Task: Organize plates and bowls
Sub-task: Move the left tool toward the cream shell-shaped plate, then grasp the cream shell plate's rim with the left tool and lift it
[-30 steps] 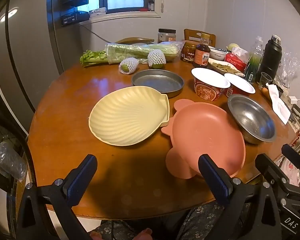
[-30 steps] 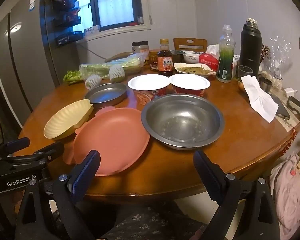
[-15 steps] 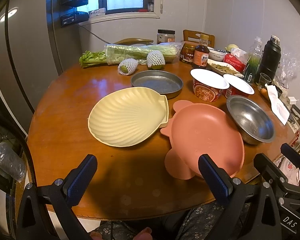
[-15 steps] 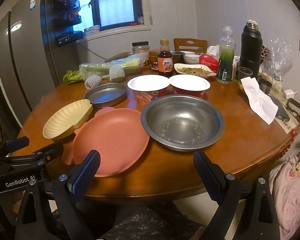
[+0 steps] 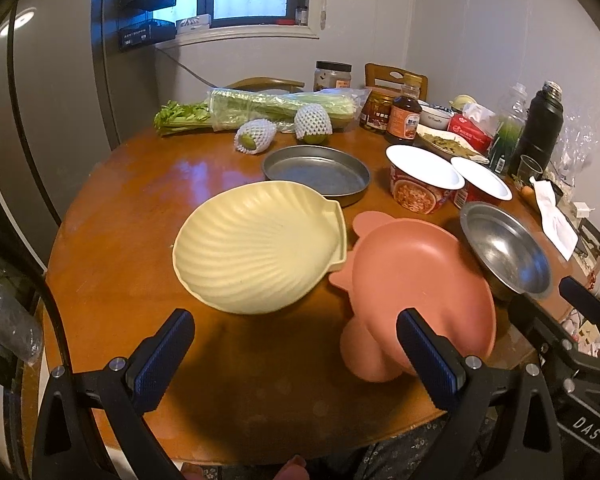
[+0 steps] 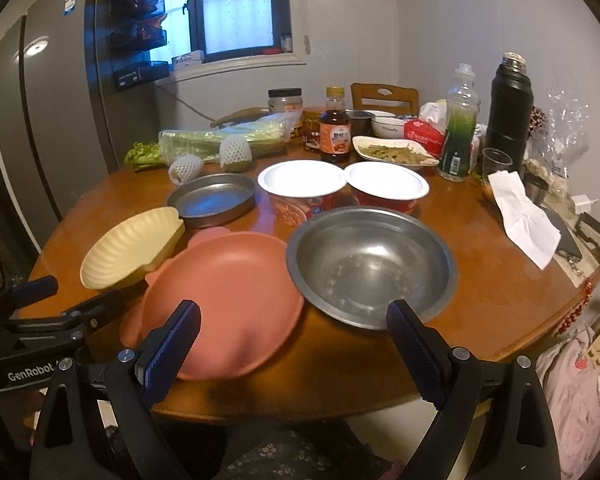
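A cream shell-shaped plate (image 5: 260, 246) (image 6: 134, 248) lies on the round wooden table (image 5: 140, 208). A pink plate with ears (image 5: 416, 284) (image 6: 224, 300) lies to its right. A steel bowl (image 5: 506, 248) (image 6: 370, 266) stands right of the pink plate. A flat steel pan (image 5: 316, 172) (image 6: 212, 198) lies behind them. My left gripper (image 5: 296, 354) is open and empty, low over the near table edge before the shell and pink plates. My right gripper (image 6: 292, 348) is open and empty at the near edge before the pink plate and steel bowl.
Two instant noodle cups (image 6: 304, 188) (image 6: 386, 186) stand behind the bowl. Further back are wrapped celery (image 5: 276, 106), two netted fruits (image 5: 256, 136), sauce bottles, a dish of food, a green bottle and a black flask (image 6: 508, 108). White paper (image 6: 526, 216) lies at the right edge. A fridge stands left.
Both grippers have edged slightly forward toward the plates. Both stay open and nothing on the table has moved.
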The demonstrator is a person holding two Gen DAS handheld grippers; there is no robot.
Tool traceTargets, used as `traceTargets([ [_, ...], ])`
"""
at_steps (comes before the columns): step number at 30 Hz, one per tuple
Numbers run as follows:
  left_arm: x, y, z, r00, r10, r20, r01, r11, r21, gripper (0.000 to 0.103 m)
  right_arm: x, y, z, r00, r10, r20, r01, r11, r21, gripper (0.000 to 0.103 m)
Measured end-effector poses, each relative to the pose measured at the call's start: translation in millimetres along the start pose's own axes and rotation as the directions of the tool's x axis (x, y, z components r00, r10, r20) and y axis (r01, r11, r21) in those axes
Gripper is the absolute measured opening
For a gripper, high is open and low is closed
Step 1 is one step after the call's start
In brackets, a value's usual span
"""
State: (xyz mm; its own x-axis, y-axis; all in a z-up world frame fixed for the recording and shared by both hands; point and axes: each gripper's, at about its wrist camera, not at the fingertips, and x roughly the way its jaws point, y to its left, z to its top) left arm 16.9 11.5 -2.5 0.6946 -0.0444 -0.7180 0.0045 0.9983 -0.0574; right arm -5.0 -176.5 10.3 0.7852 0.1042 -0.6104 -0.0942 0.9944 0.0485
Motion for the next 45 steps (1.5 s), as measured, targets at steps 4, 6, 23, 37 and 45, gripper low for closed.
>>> traceTargets([
  [4,5,10,4,1.000,-0.001,0.001,0.001,1.000,-0.022,0.102,6,6,11,1.000,0.017,0.013,-0.017,1.000,-0.011,0.095],
  [6,9,17,6,1.000,0.001,-0.007,-0.001,0.999,-0.035,0.102,11,9,18,0.999,0.032,0.017,-0.032,0.999,-0.012,0.095],
  [23,39,90,23,0.997,0.055,-0.049,-0.063,0.985,-0.160,0.102,65,74,63,0.976,0.208,-0.055,-0.213,0.972,-0.099,0.095],
  [37,70,103,25,0.992,0.049,-0.118,-0.068,0.984,-0.166,0.101,130,114,73,0.945,0.249,-0.213,-0.288,0.940,-0.181,0.094],
  [45,79,98,25,0.989,0.061,-0.137,-0.082,0.986,-0.147,0.101,151,124,68,0.942,0.225,-0.249,-0.284,0.930,-0.232,0.074],
])
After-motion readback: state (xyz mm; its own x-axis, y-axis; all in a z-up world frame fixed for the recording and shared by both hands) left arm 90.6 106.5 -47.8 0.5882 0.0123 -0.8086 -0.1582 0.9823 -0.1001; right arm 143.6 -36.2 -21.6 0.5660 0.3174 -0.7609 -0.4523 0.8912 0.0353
